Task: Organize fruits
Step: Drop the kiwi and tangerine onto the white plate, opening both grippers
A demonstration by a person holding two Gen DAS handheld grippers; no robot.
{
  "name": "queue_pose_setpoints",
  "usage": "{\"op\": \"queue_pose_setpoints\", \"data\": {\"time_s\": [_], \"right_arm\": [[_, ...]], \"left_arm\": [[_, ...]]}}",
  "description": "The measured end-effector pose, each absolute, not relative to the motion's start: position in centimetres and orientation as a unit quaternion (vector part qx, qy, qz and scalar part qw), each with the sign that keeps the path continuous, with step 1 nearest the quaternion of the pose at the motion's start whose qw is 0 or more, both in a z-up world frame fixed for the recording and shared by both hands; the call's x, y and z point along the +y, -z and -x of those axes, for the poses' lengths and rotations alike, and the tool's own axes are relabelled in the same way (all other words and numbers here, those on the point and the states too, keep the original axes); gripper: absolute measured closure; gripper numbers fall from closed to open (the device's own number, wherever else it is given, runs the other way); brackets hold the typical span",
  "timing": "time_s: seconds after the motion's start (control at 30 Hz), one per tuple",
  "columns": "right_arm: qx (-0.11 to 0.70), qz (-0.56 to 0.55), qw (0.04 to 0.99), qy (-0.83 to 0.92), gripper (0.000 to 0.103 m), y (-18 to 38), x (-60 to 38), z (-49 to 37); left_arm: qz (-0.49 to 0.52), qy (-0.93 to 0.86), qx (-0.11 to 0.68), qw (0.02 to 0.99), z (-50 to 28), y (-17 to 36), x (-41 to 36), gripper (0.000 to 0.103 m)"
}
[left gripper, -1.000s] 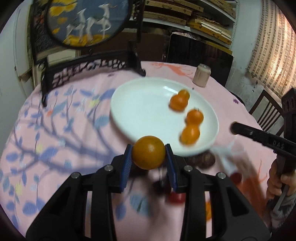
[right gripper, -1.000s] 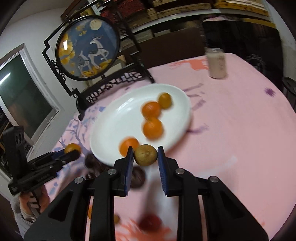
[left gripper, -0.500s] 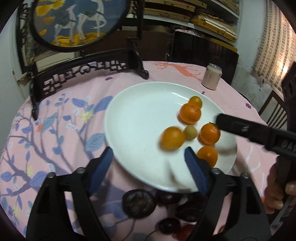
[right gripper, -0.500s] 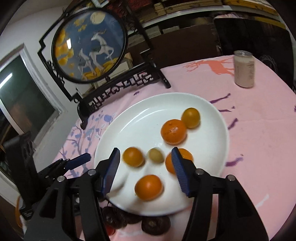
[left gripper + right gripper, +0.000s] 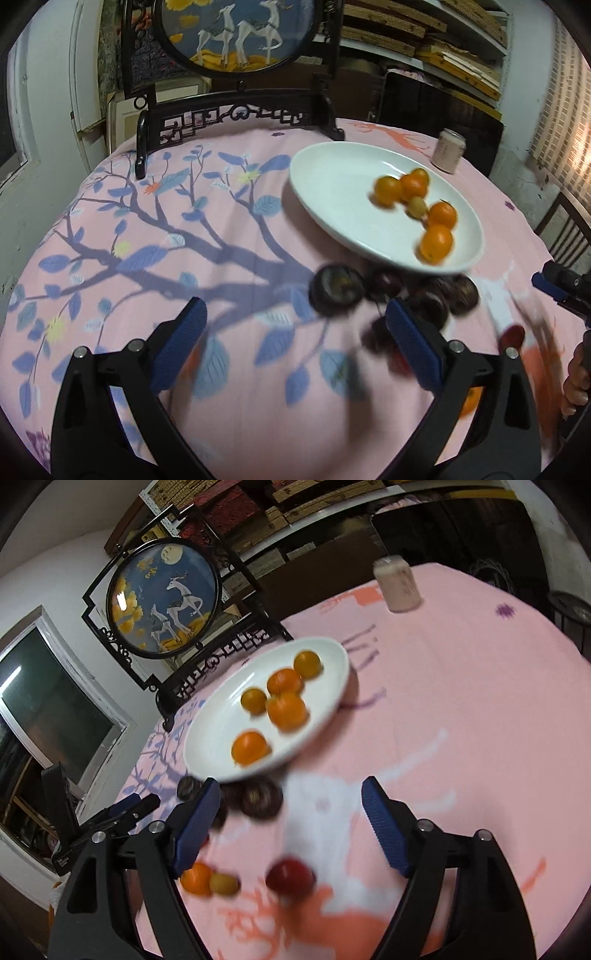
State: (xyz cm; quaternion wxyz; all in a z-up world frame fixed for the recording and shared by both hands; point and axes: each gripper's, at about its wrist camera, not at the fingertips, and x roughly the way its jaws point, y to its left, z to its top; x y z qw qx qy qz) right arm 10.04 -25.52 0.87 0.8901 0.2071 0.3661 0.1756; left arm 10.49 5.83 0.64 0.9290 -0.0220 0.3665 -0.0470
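A: Two grippers, both empty. Left gripper [image 5: 295,343] has its jaws spread wide, just been opening, only tablecloth [image 5: 147,236] between the pads. Right gripper [image 5: 288,827] the same: jaws just been opening, nothing in them.

B: Fruit where?

A: Five oranges and one small yellowish fruit [image 5: 416,206] sit on the white plate [image 5: 332,184], ahead and to the right of the left gripper, ahead and a bit left of the right one. Dark round fruits [image 5: 336,290] lie on the cloth just this side of the plate rim.

B: Step?

A: Looks like between drops, going for the next piece. Next move likely needs the jaws lowered over one loose fruit, then a gentle close. They're round, could roll.

B: View differences?

A: Right view shows a red fruit [image 5: 290,878], an orange [image 5: 195,878] and a yellow fruit [image 5: 223,884] low by its own fingers; left view has them blurred. Left view shows a hand [image 5: 576,376] at the right edge.
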Motion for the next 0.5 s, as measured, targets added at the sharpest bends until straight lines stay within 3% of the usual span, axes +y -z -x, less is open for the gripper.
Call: {"op": "queue_pose_setpoints", "data": {"time_s": [0.5], "right_arm": [[0.385, -0.245, 0.873, -0.173, 0.012, 0.4, -26.9, -9.5]], "left_arm": [[-0.095, 0.110, 0.359, 0.922, -8.1, 0.6, -0.1, 0.002]]}}
